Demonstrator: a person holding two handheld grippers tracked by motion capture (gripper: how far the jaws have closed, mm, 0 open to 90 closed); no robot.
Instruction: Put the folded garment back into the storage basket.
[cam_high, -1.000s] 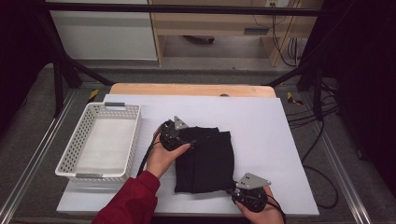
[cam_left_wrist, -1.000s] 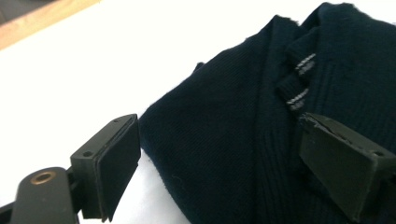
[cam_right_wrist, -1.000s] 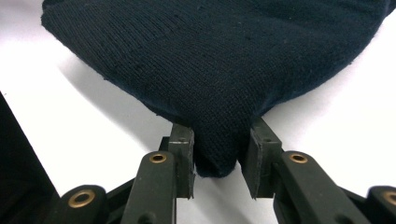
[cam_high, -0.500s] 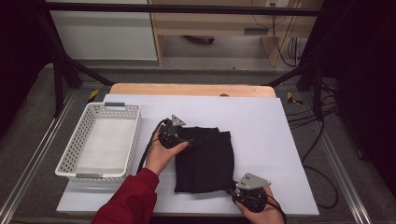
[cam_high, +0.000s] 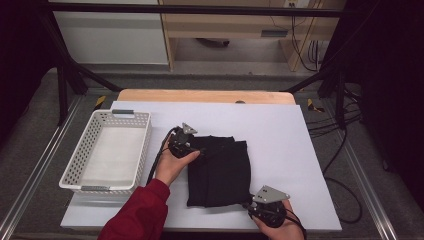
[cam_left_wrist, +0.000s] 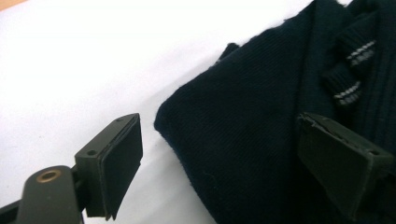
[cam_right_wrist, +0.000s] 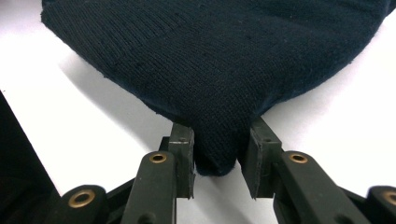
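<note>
While the person's right hand (cam_high: 280, 227) sits at the near edge of the bench (cam_high: 280, 130), the right gripper (cam_high: 248, 204) it holds has its jaws pinched tight on the near right corner of a folded dark knit garment (cam_high: 220, 167); in the right gripper view a bunched tuck of the ribbed cloth is squeezed between the two black pads (cam_right_wrist: 184, 154), and the rest of the garment spreads away from them over the white bench top. The garment lies flat near the middle of the bench, a rough rectangle running from the near edge toward the far side. At its far left corner is the left gripper (cam_high: 197, 150), held in the left hand (cam_high: 172, 162), whose red sleeve (cam_high: 137, 212) comes in from the bottom of the high view. The left gripper view shows its jaws standing wide apart: one pad (cam_left_wrist: 116, 163) hangs over bare white bench just beside the garment's rounded corner, the other (cam_left_wrist: 341, 158) over the dark cloth, and neither presses on it. Small ribbed bits with pale stripes (cam_left_wrist: 350, 91) show on the cloth beyond. To the left of the garment, apart from it, a white perforated basket (cam_high: 82, 150) stands on the bench. Past the white surface a strip of wooden edge (cam_high: 205, 96) shows at the far side.
</note>
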